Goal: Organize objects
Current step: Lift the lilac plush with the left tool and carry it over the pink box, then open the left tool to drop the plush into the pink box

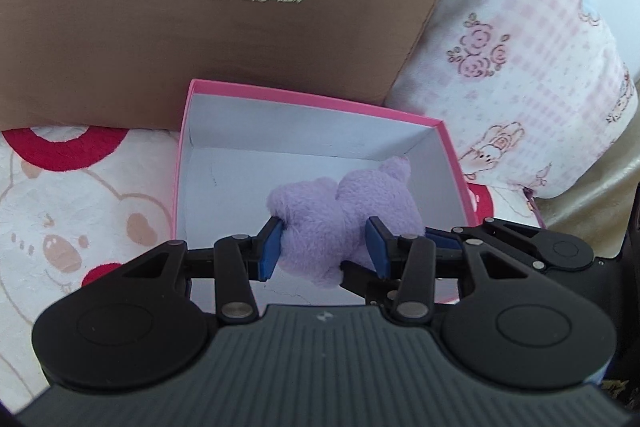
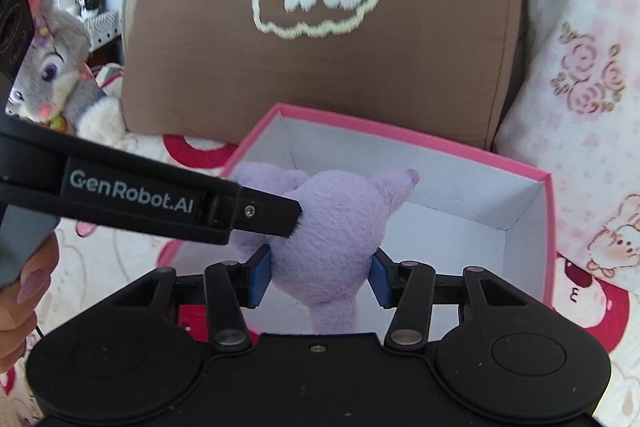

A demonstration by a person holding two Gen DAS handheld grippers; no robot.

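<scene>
Both grippers are clamped onto the same purple plush toy (image 1: 320, 223): the left gripper (image 1: 324, 247) is squeezed on one end, the right gripper (image 2: 320, 273) on the fatter end. It's held just over the open pink box (image 2: 520, 171), which is parked on a cartoon blanket (image 1: 80, 219) against a brown cushion (image 1: 100, 39). A grey bunny plush (image 2: 56, 75) can be spotted off to the side.

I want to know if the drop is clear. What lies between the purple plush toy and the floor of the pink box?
Nothing: in both wrist views the white box floor under the purple plush toy is bare. Both grippers clamp the toy.
</scene>
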